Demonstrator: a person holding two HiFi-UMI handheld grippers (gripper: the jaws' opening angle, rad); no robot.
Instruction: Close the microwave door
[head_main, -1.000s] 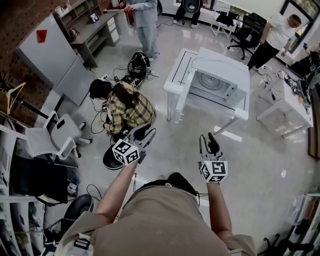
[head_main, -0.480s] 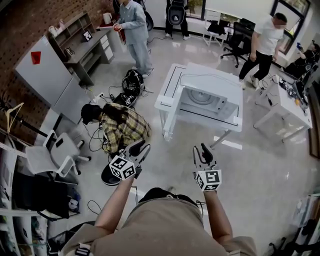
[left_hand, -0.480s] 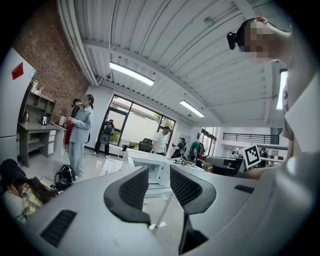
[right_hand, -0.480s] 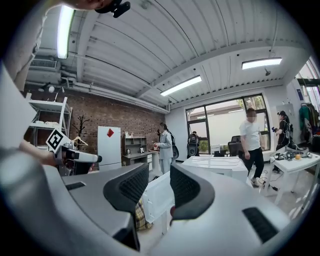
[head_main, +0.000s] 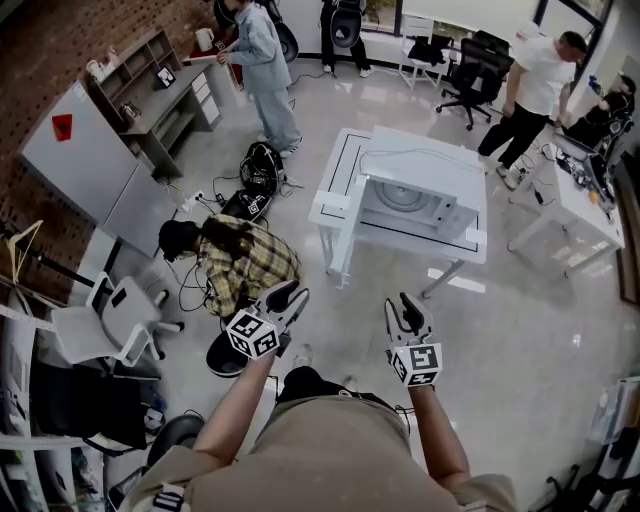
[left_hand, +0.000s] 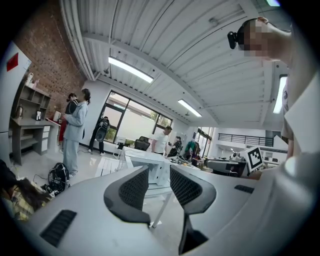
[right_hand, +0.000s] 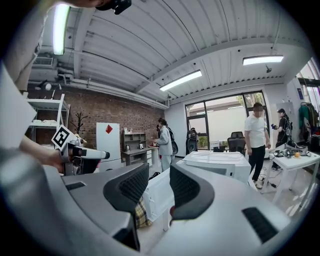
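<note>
Left gripper (head_main: 293, 295) and right gripper (head_main: 400, 303) both narrow, just a slit, nothing in them. Microwave (head_main: 420, 195) sitting on the white surface (head_main: 345, 158) well off at 12 o'clock, door (head_main: 347, 215) swung open on its 9 o'clock side.

Both arms reach fwd from the torso, elbows bent. L forearm (head_main: 235, 400) and R forearm (head_main: 437, 425) are bare. L gripper (head_main: 292, 295) points ahead, slanted toward the R in the head view, w/ its marker cube (head_main: 252, 332) near the hand. Its 2 jaws stand slightly apart w/ a narrow gap, nothing betw. them. R gripper (head_main: 400, 305) points approx. straight ahead behind its cube (head_main: 420, 363), jaws likewise a narrow gap apart, empty. The 2 grippers sit side by side, well apart, about level.
</note>
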